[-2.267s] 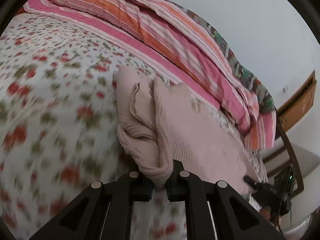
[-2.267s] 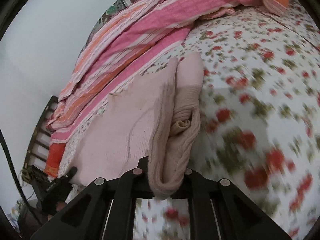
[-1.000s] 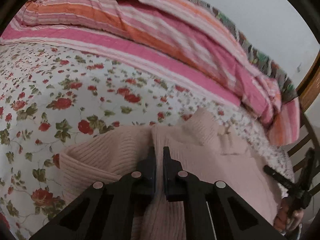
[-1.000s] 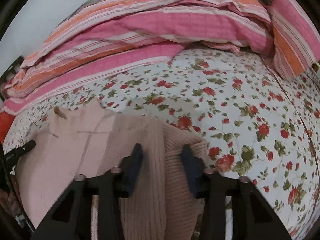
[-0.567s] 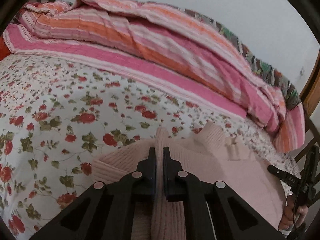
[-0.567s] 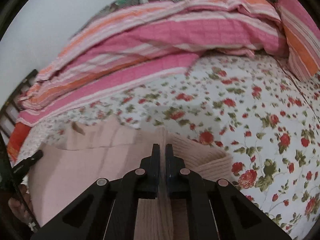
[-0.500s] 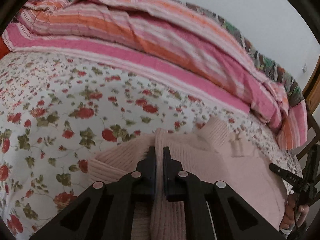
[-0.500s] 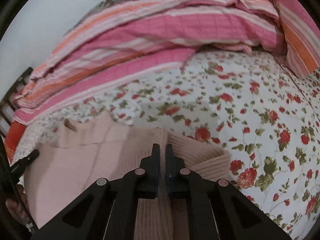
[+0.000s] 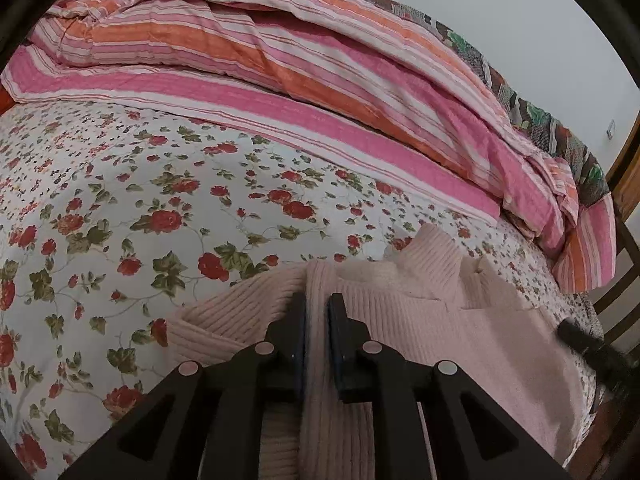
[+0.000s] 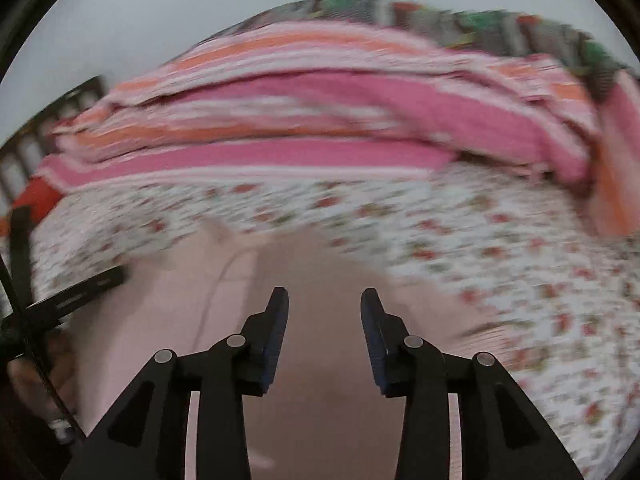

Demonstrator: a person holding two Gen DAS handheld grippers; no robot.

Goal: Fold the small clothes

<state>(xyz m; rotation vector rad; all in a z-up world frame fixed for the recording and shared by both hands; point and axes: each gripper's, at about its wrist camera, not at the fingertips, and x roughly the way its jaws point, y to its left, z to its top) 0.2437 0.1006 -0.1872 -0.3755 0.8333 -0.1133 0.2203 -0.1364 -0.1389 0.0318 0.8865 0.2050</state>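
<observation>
A pale pink knitted sweater lies on the flowered bedsheet, partly folded, with its ribbed neck at the far edge. My left gripper is shut on a raised fold of the sweater. In the right wrist view, which is blurred, my right gripper is open and empty above the sweater. The other gripper shows as a dark shape at the right edge of the left wrist view and at the left of the right wrist view.
A striped pink and orange quilt is bunched along the far side of the bed, with a patterned blanket behind it. A wooden bed frame stands at the right. A white wall is behind.
My right gripper has let go of the sweater fold, opened, and is moving. My left gripper still pinches the fold and has hardly moved.
</observation>
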